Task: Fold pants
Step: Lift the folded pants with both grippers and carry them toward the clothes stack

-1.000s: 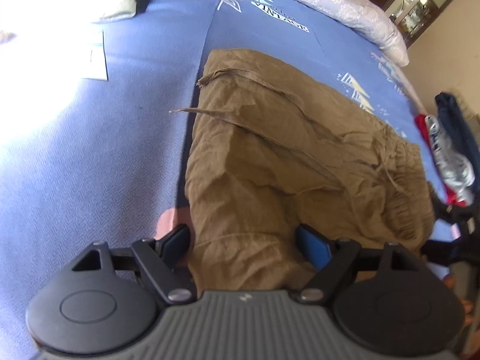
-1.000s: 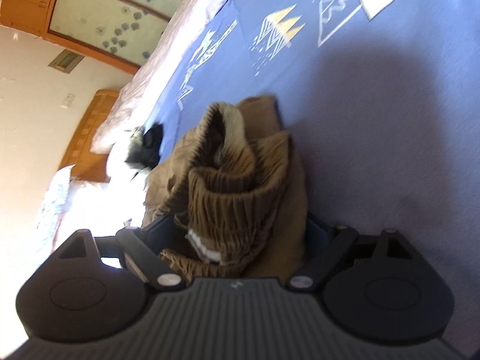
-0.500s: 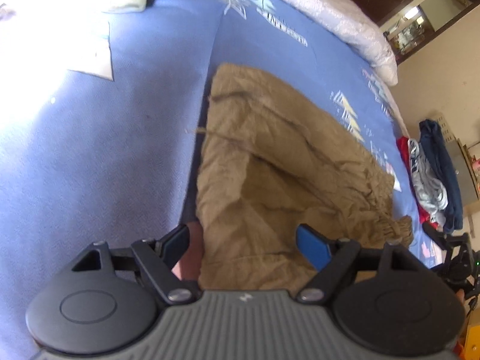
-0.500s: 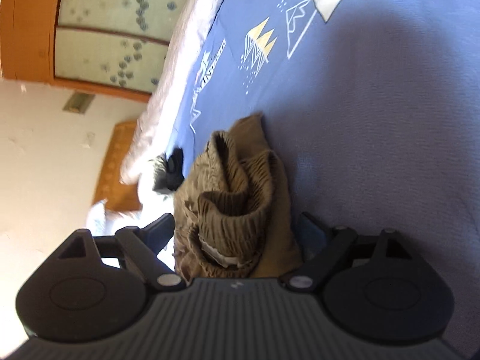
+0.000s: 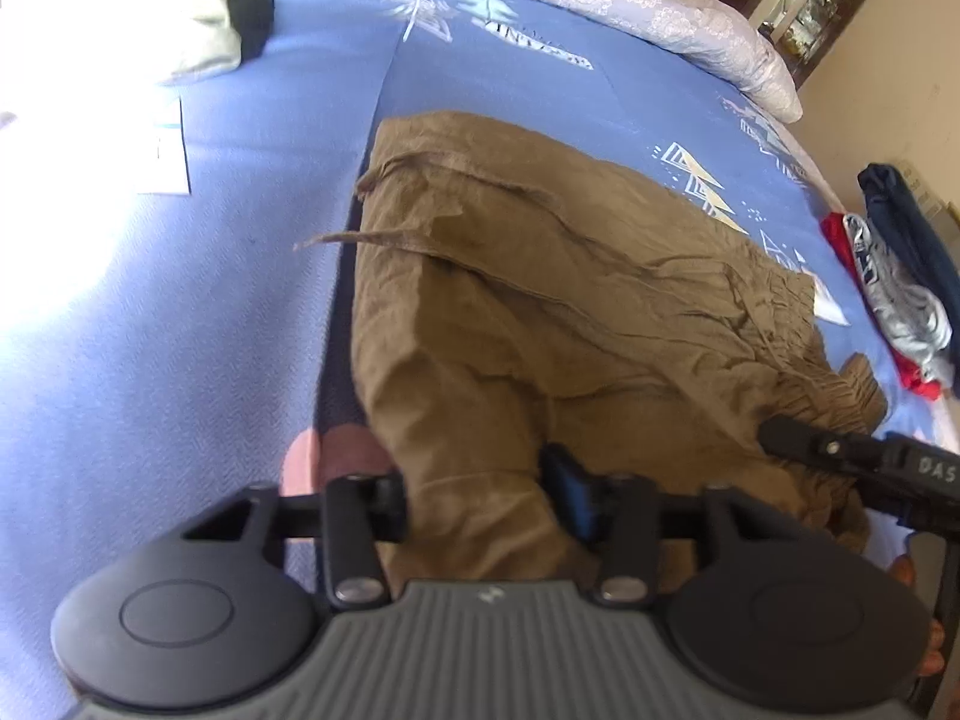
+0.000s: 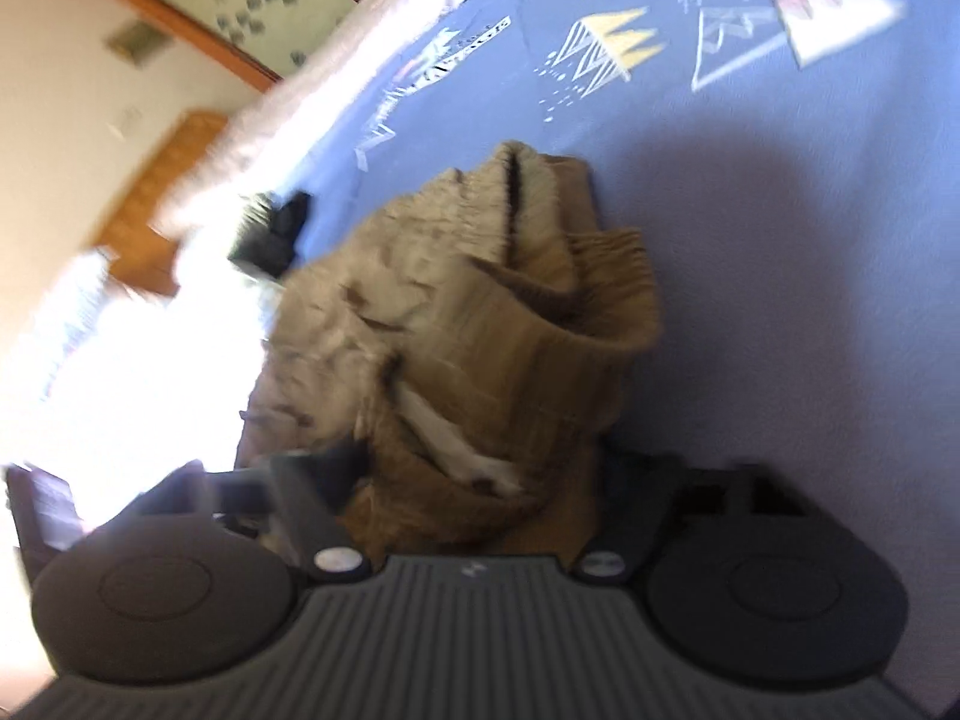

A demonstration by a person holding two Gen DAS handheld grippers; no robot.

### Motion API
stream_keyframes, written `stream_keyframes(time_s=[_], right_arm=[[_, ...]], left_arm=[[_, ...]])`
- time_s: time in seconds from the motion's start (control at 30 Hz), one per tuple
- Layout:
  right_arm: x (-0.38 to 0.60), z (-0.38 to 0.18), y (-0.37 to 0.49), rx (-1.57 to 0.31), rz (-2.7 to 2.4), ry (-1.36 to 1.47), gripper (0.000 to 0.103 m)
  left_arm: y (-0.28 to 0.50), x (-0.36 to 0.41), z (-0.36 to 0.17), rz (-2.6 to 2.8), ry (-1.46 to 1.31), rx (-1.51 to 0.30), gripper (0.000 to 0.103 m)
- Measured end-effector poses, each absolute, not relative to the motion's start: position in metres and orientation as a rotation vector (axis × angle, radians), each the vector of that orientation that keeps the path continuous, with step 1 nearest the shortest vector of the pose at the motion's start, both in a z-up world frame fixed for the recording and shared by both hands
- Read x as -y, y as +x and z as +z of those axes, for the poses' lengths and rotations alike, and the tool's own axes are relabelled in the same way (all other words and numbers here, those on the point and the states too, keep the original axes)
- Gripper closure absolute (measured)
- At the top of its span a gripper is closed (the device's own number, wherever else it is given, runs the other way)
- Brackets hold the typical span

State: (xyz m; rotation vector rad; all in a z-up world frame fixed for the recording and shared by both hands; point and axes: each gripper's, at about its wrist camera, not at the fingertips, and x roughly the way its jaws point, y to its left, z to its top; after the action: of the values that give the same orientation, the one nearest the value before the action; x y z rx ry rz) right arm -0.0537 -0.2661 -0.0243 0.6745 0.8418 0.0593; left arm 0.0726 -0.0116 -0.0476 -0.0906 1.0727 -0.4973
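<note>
Both pairs of jaws, wide apart a second ago, are now closing in on brown cloth. On the left gripper (image 5: 480,501) the fingers press a fold of the pants (image 5: 558,330) at the leg end, clamped on it. On the right gripper (image 6: 474,480) the bunched, ribbed waistband sits between the jaws, and they look tight against it, though the view is blurred. From there the pants stretch out rumpled across the blue bedspread (image 5: 180,312), one loose drawstring (image 5: 360,237) trailing onto the cover. Farther off, a pale pillow (image 5: 660,18) lies along the bed's far edge, and a pile of clothes (image 5: 894,288) sits at the right side.
</note>
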Motion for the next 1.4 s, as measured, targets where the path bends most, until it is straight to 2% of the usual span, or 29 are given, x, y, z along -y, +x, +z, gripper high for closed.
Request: stream_keyframes(time_s=[0.03, 0.07, 0.17, 0.5, 0.73, 0.87, 0.97, 1.1, 1.2, 1.27, 1.3, 1.33, 1.4], right_arm=[[0.261, -0.022, -0.057, -0.840, 0.060, 0.655, 0.055], [0.257, -0.018, -0.060, -0.834, 0.067, 0.645, 0.063], [0.237, 0.001, -0.067, -0.794, 0.085, 0.550, 0.072], [0.176, 0.115, -0.028, -0.487, 0.301, 0.270, 0.075], [0.101, 0.204, 0.074, -0.214, 0.426, 0.186, 0.075], [0.050, 0.231, 0.151, -0.113, 0.447, 0.144, 0.074], [0.015, 0.224, 0.212, -0.104, 0.416, 0.104, 0.074], [-0.020, 0.174, 0.279, -0.190, 0.362, 0.074, 0.074], [-0.032, 0.111, 0.326, -0.362, 0.296, 0.074, 0.072], [-0.032, 0.063, 0.356, -0.548, 0.246, 0.101, 0.070], [-0.029, 0.041, 0.368, -0.630, 0.205, 0.116, 0.070], [-0.024, 0.021, 0.377, -0.698, 0.168, 0.132, 0.065], [-0.019, -0.005, 0.389, -0.765, 0.177, 0.169, 0.061]], left_arm=[[0.067, 0.015, -0.043, -0.493, -0.064, -1.050, 0.074], [0.061, 0.019, -0.038, -0.488, -0.031, -1.024, 0.076], [0.042, 0.026, -0.016, -0.496, 0.031, -0.930, 0.081], [0.047, -0.037, 0.098, -0.458, -0.069, -0.587, 0.083], [0.124, -0.119, 0.191, -0.308, -0.093, -0.303, 0.083], [0.195, -0.161, 0.216, -0.205, -0.106, -0.211, 0.081], [0.257, -0.192, 0.204, -0.132, -0.142, -0.236, 0.081], [0.332, -0.226, 0.143, -0.059, -0.219, -0.356, 0.081], [0.381, -0.235, 0.078, 0.004, -0.243, -0.517, 0.081], [0.411, -0.241, 0.025, 0.054, -0.275, -0.678, 0.079], [0.419, -0.245, -0.002, 0.088, -0.297, -0.752, 0.074], [0.422, -0.249, -0.020, 0.090, -0.325, -0.773, 0.068], [0.417, -0.253, -0.037, 0.077, -0.341, -0.728, 0.066]])
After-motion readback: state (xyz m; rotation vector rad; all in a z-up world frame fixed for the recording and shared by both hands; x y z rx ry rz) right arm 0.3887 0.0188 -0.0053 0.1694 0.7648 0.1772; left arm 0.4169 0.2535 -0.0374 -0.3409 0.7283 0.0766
